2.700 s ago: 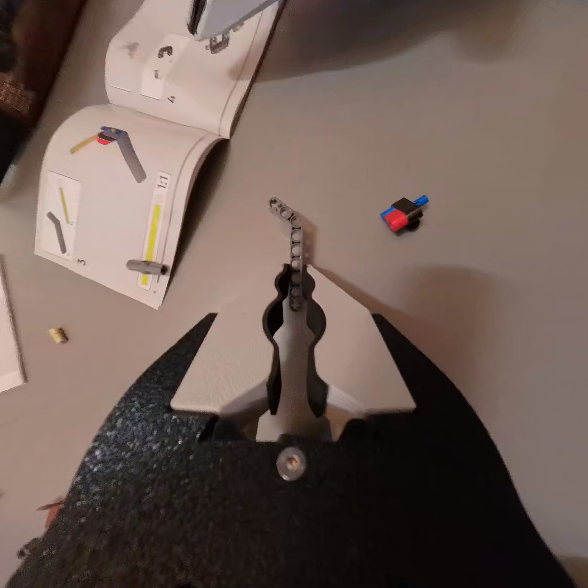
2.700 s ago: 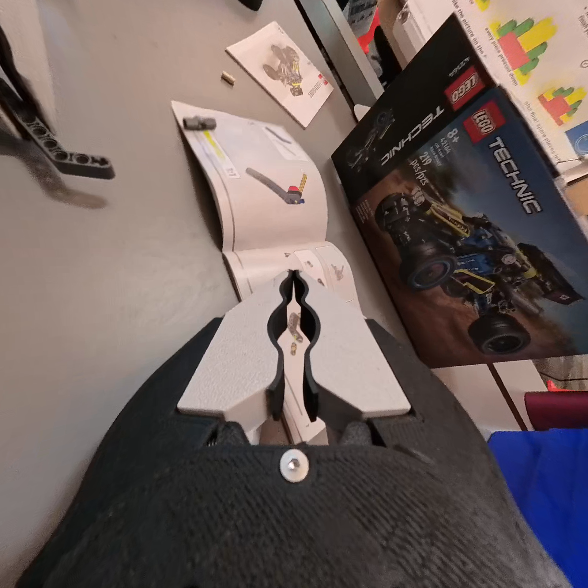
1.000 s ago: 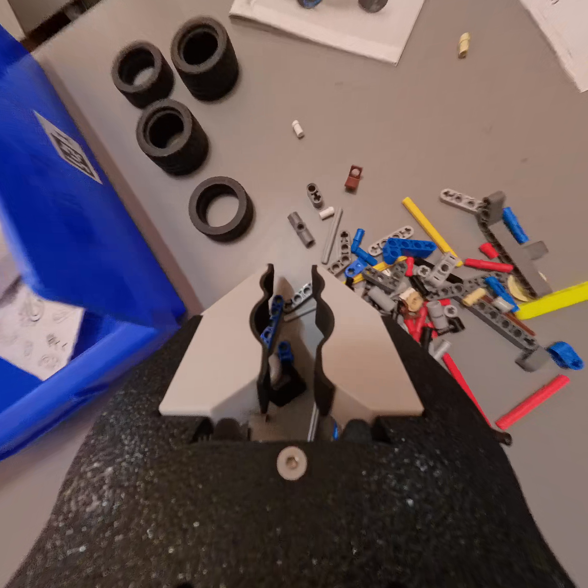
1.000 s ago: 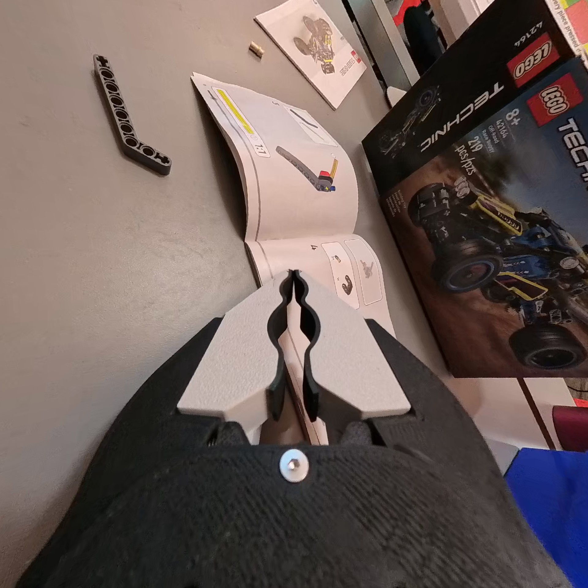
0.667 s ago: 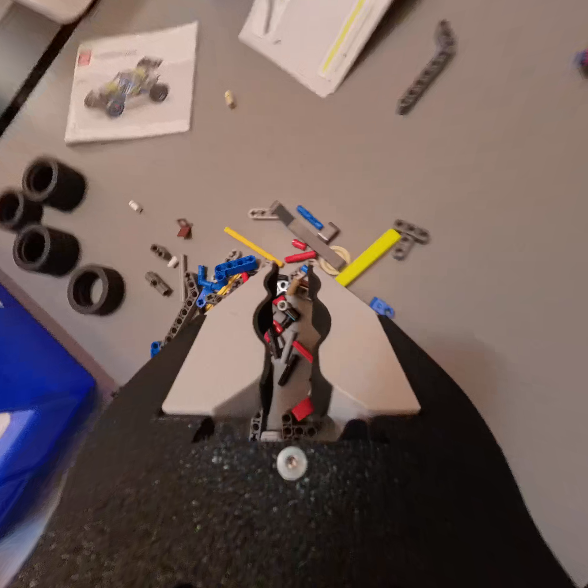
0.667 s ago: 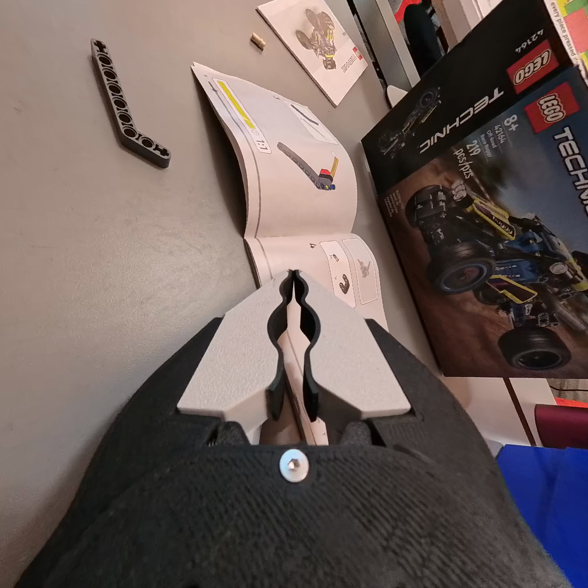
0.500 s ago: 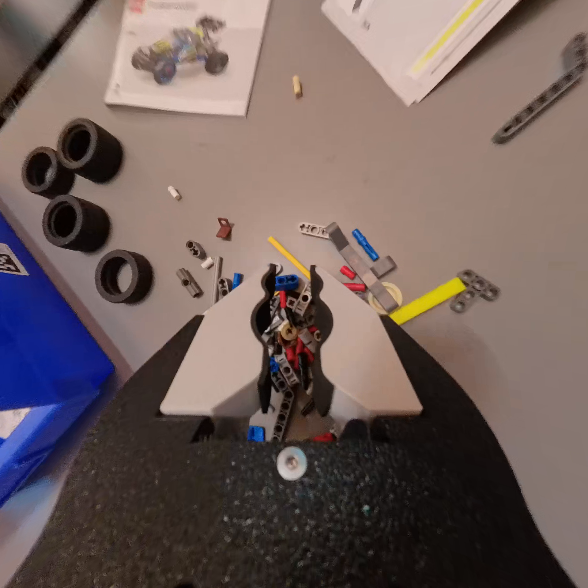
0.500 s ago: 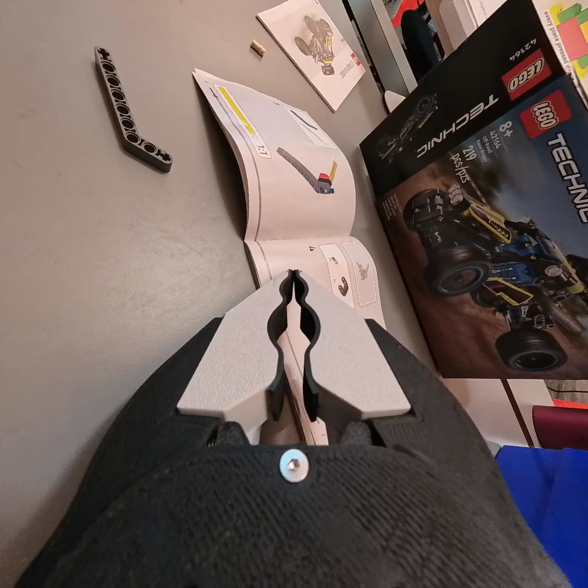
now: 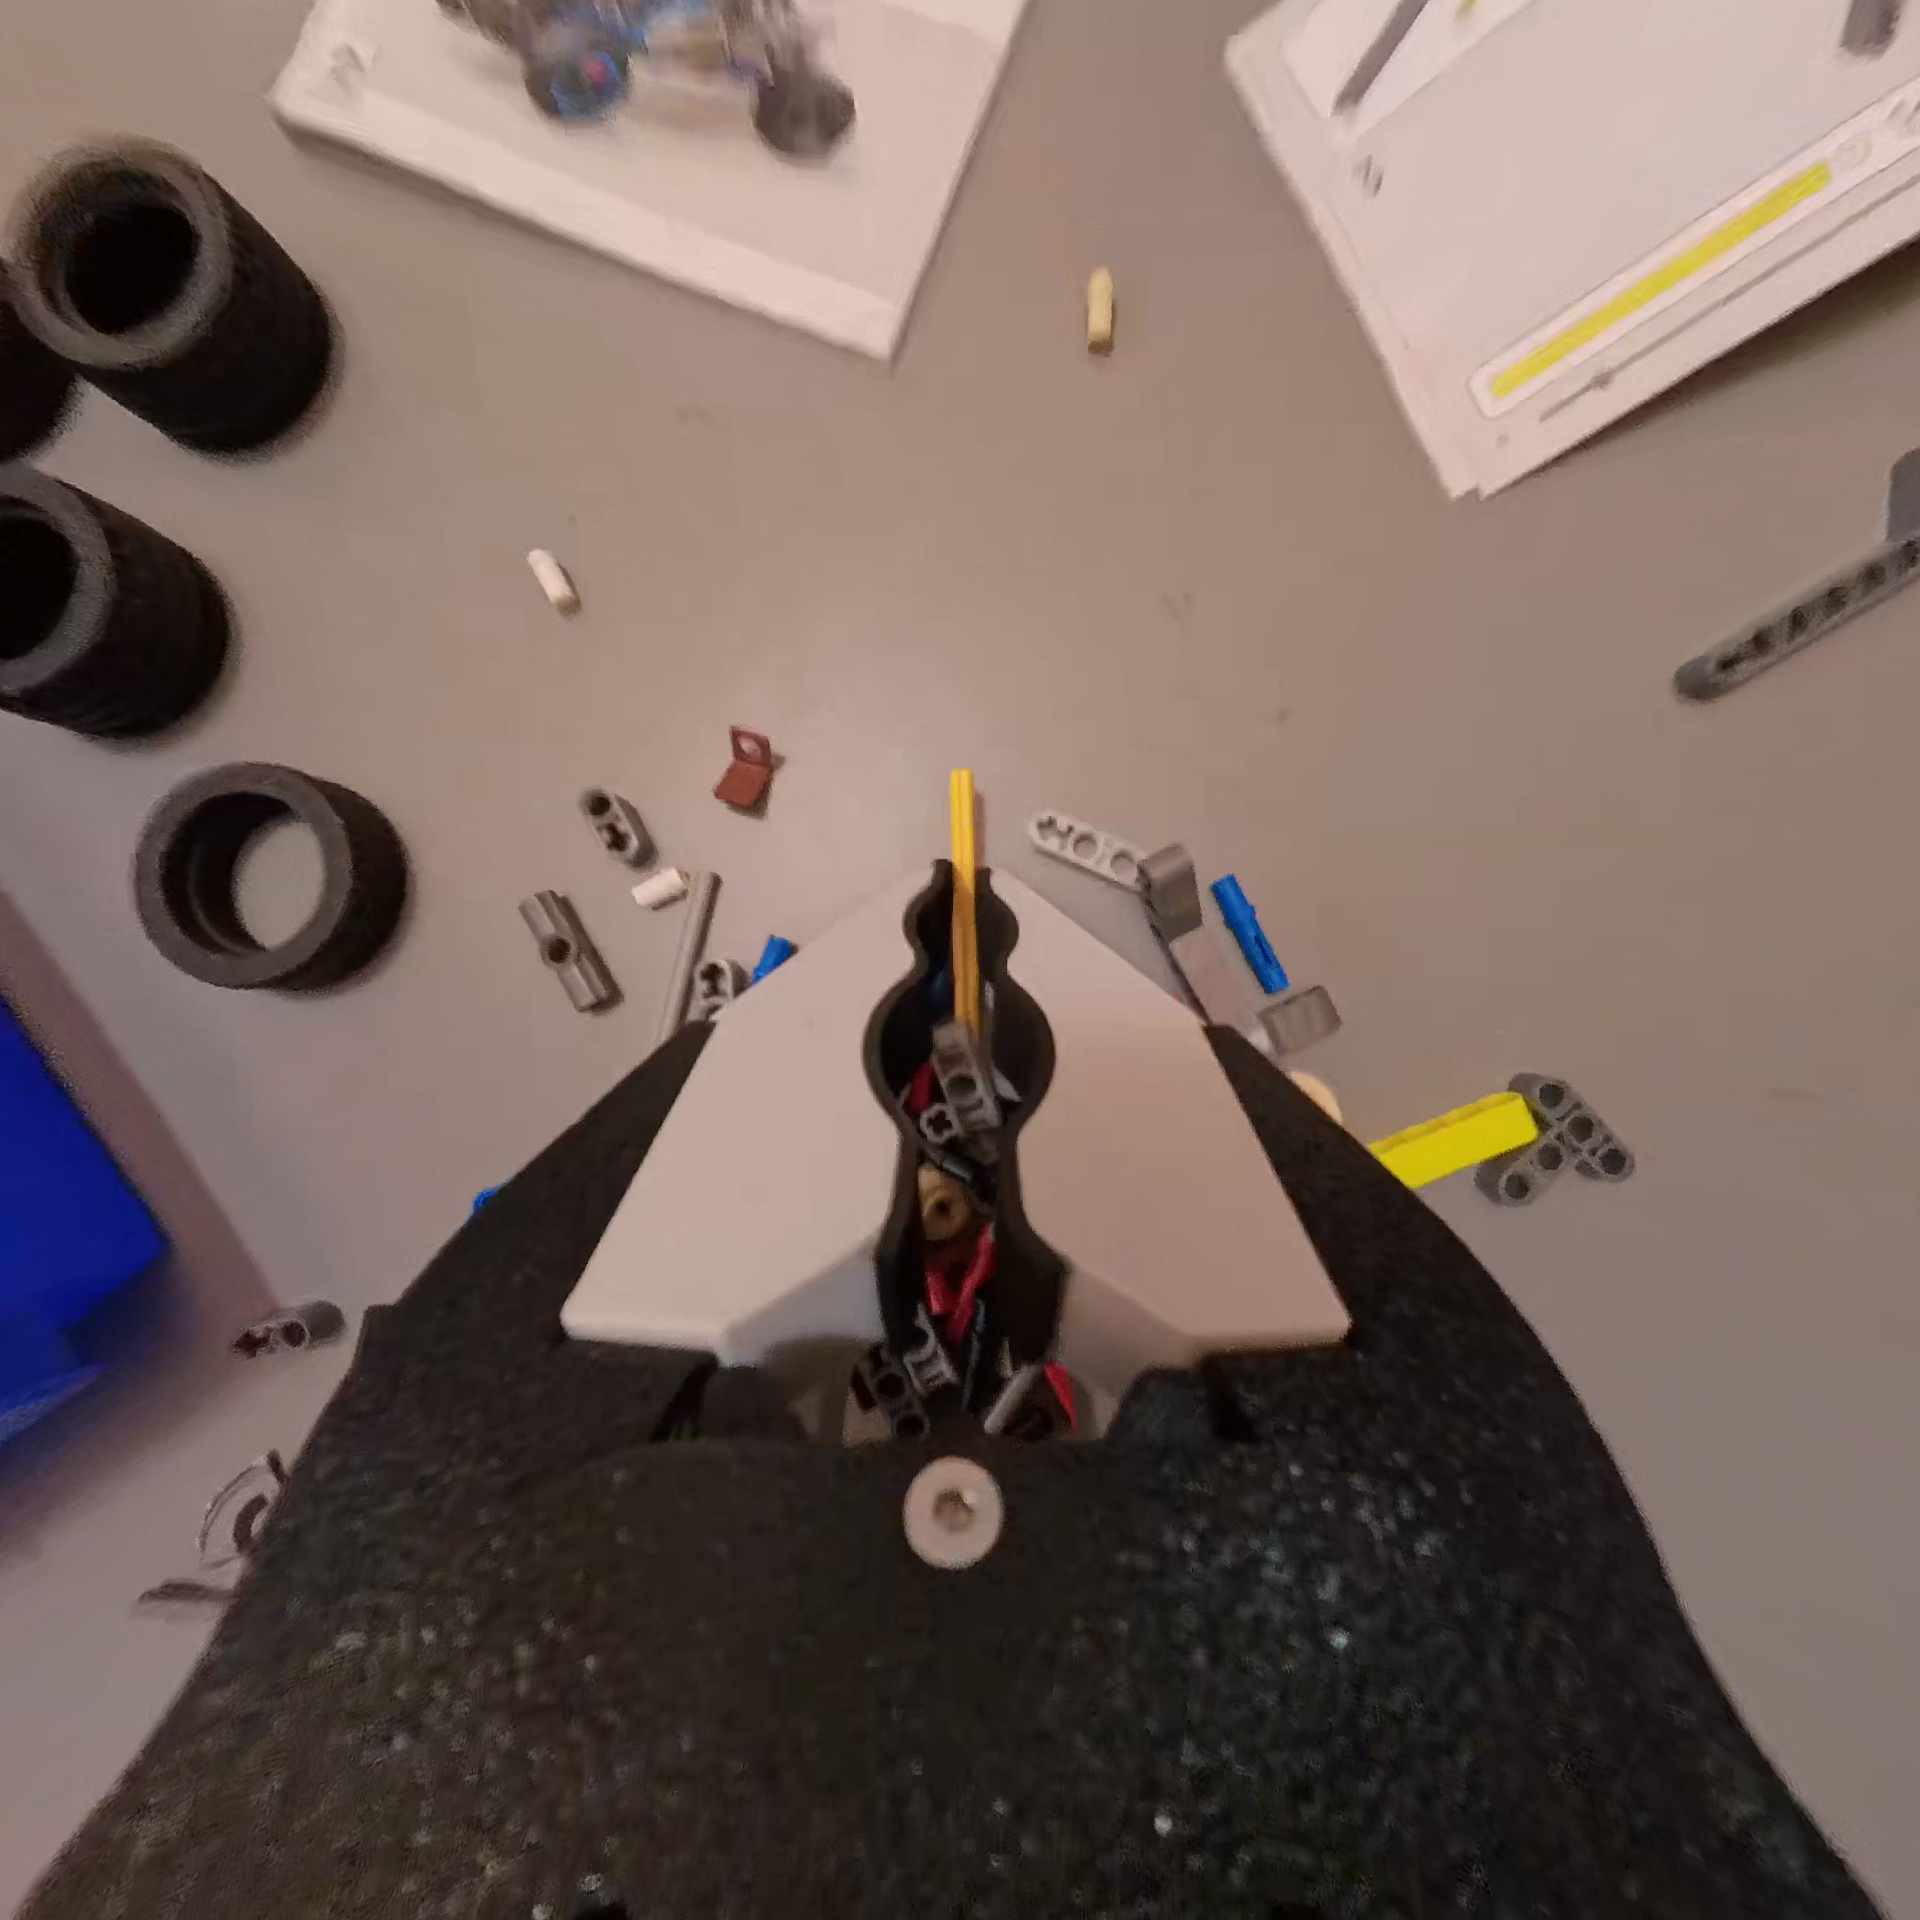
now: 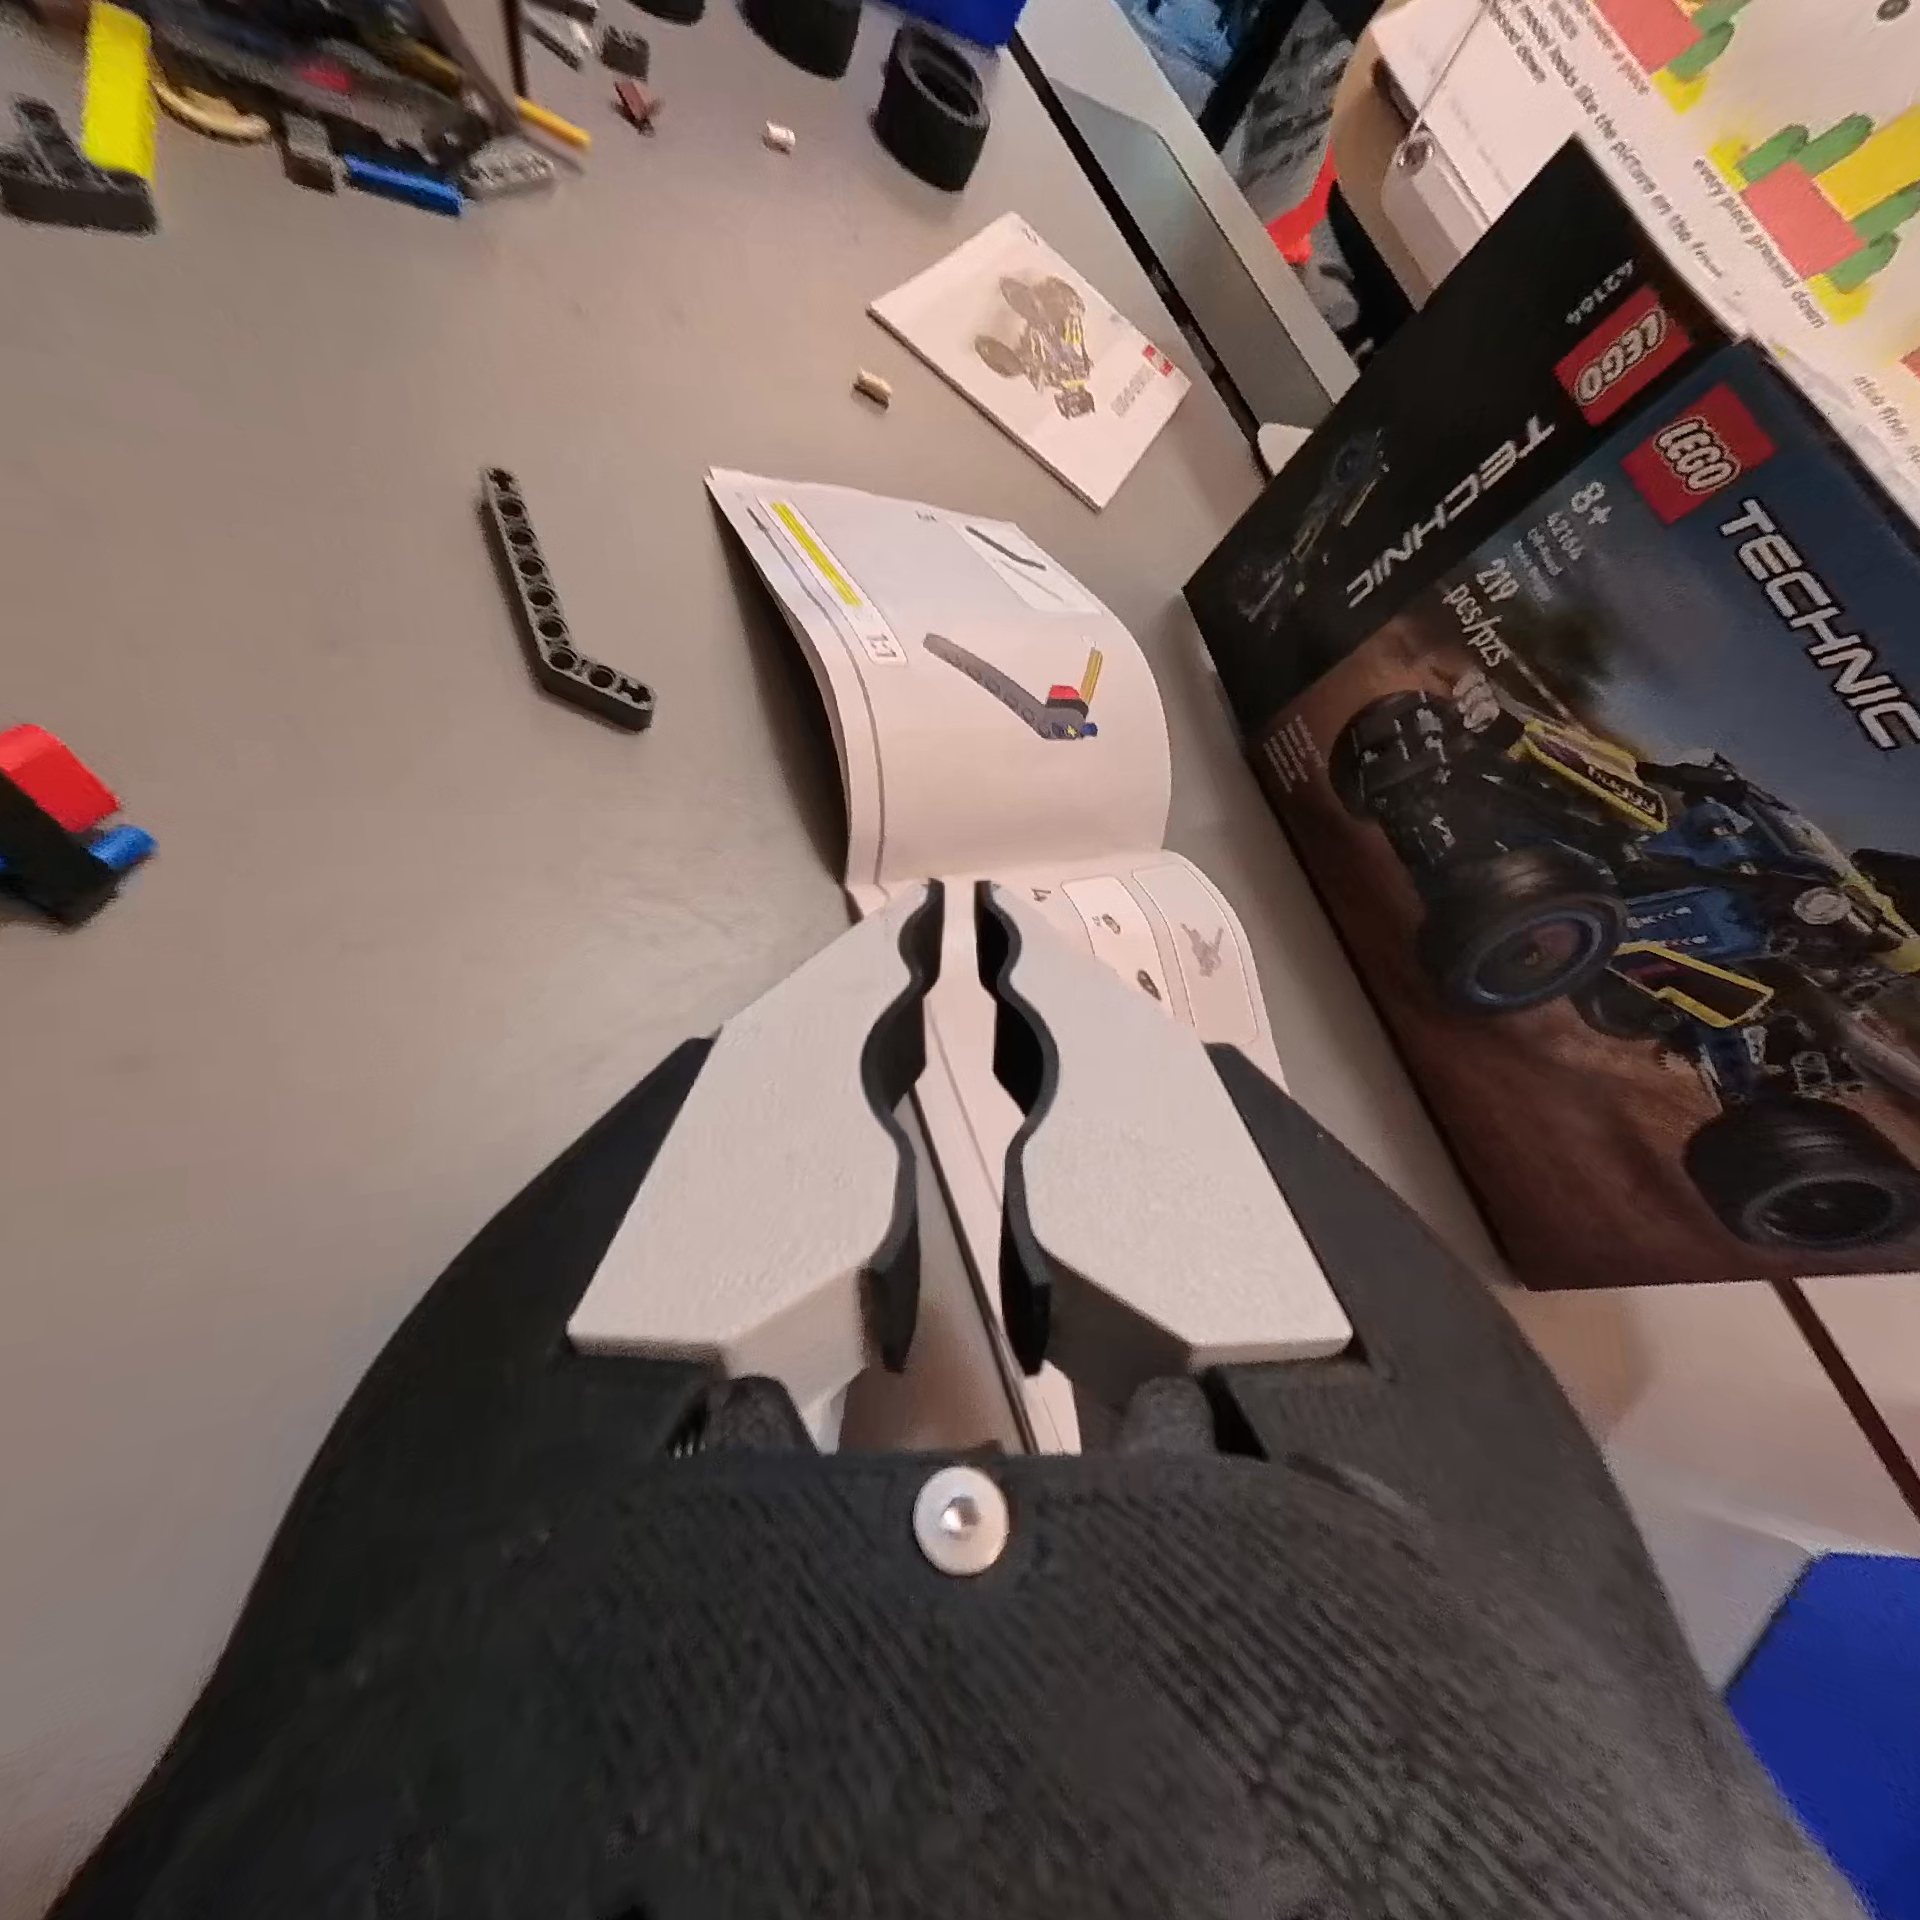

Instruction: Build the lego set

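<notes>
My left gripper (image 9: 961, 883) is shut on a thin yellow axle (image 9: 962, 821) that sticks out forward past the tips. It sits low over the pile of loose pieces (image 9: 951, 1143), which shows through the gap between the fingers. My right gripper (image 10: 953, 899) is slightly open and empty, over the open instruction booklet (image 10: 997, 727). A dark grey bent beam (image 10: 561, 603) lies on the table left of the booklet and also shows in the left wrist view (image 9: 1808, 623). A small red, black and blue assembly (image 10: 52, 810) lies at the left edge.
Black tyres (image 9: 156, 260) and a tyre ring (image 9: 270, 878) stand left of the pile, beside a blue bin (image 9: 62, 1195). A yellow beam (image 9: 1455, 1148) and small pins lie scattered around. A leaflet (image 10: 1039, 353) and the set's box (image 10: 1558, 779) stand right of the booklet. About 25 cm separates my left fingertips from my right.
My left gripper let go of the bent beam, swung over to the pile and closed on the yellow axle. My right gripper opened a little and pulled back from the booklet.
</notes>
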Available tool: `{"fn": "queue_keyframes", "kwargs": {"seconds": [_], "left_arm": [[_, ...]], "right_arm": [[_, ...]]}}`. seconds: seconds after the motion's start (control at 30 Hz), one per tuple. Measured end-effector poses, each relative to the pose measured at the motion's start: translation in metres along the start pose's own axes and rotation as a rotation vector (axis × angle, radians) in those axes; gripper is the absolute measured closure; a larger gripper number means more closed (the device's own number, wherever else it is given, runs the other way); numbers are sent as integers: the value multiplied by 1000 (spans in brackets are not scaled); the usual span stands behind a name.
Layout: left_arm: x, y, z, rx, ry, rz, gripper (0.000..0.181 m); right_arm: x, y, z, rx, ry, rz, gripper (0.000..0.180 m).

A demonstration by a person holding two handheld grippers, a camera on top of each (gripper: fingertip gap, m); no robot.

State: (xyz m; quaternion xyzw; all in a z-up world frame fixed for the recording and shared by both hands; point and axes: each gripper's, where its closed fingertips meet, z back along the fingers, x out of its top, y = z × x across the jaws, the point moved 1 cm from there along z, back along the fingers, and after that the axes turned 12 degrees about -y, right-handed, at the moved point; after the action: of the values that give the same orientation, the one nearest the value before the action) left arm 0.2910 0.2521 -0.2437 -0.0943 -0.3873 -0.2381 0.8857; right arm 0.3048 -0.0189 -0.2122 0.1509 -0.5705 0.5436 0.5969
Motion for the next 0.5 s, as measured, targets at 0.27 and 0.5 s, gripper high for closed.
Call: {"fn": "queue_keyframes", "kwargs": {"seconds": [0.27, 0.5], "left_arm": [[60, -37, 29, -112, -299, -114, 179], [36, -142, 3, -445, -127, -438, 179]], "right_arm": [[18, 10, 5, 86, -91, -103, 163], [15, 41, 12, 297, -60, -118, 165]]}}
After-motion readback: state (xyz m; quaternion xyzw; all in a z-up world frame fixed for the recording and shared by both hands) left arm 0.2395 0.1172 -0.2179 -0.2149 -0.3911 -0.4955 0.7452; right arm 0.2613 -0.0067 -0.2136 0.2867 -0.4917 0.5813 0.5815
